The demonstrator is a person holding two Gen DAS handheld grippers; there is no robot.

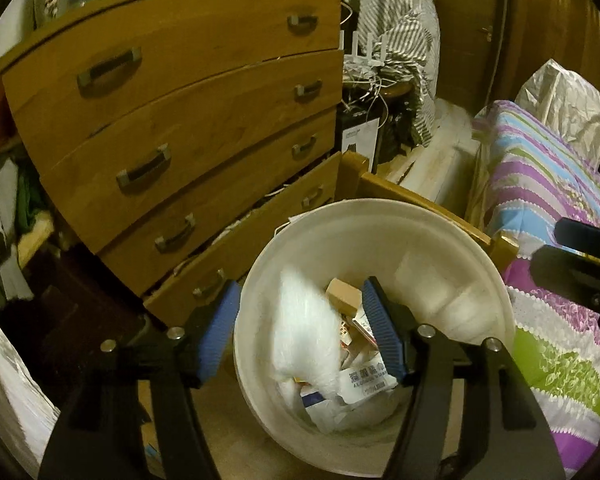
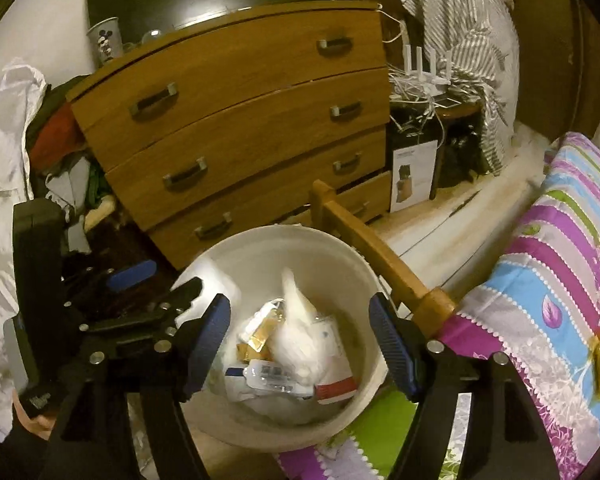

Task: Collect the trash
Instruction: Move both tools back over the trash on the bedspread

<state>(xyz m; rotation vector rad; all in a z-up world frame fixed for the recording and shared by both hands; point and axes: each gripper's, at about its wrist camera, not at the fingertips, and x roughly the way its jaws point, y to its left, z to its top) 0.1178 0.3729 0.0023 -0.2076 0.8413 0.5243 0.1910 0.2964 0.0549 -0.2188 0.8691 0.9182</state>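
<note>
Both your grippers hang over the round white plastic bin (image 1: 380, 240), which stands on the floor between the wooden chest of drawers (image 1: 187, 120) and the striped bedspread (image 2: 560, 260). Left gripper (image 1: 300, 332) and right gripper (image 2: 300, 344) have their fingers spread, pinching nothing. A blurred white plastic bag (image 1: 300, 332) lies among the trash inside the bin.

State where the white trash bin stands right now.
The white trash bin stands on the floor, low and central in both views, between the wooden dresser and the striped bedspread.

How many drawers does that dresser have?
4, stacked: top, second, third and bottom, which stands ajar behind the bin. Its lower edge is hidden, so nothing below it can be ruled out.
</note>
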